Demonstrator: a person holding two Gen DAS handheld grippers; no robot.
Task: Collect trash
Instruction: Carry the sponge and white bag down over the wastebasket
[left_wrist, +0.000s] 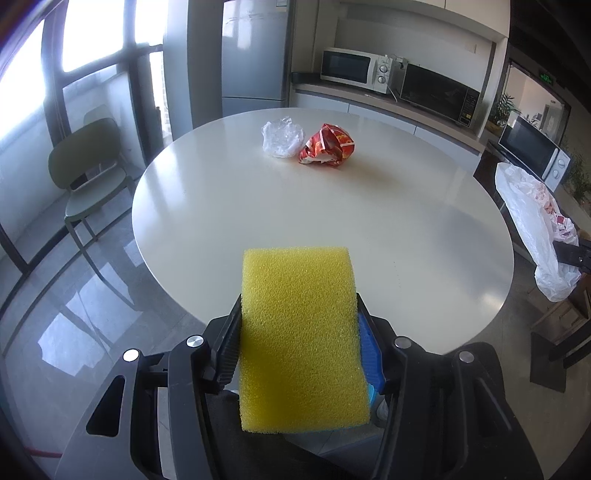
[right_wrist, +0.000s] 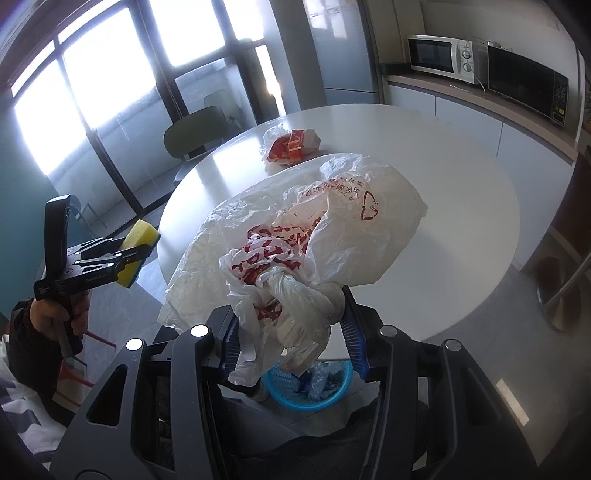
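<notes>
Closest to the left wrist camera, the left gripper (left_wrist: 299, 332) has its fingers pressed against both sides of a yellow sponge (left_wrist: 301, 332), which stands upright between them with a blue layer showing at its right edge and underside. From the right wrist view the same gripper appears off the table's left edge, held in the person's left hand (right_wrist: 59, 317), the sponge (right_wrist: 138, 254) pinched in its tongs. Nearest the right wrist camera, the right gripper (right_wrist: 291, 332) is clamped on the knotted neck of a white plastic bag (right_wrist: 295, 236) with red printing; the bag billows forward over the near part of the table and partly hides it. Below that gripper, on the floor, sits a blue basket (right_wrist: 275, 391) holding crumpled clear plastic. Beyond both grippers lies a round white table (left_wrist: 332, 221). Toward its far side rest two pieces of trash, touching or nearly so: a crumpled clear plastic wrapper (left_wrist: 282, 138) on the left and a crumpled red snack packet (left_wrist: 327, 146) on the right. Past the table's left edge stands a green chair (left_wrist: 88, 173) by the windows. Farthest back, a counter carries a white microwave (left_wrist: 354, 68) and a black oven (left_wrist: 439, 92), with a grey refrigerator (left_wrist: 255, 51) to their left.
</notes>
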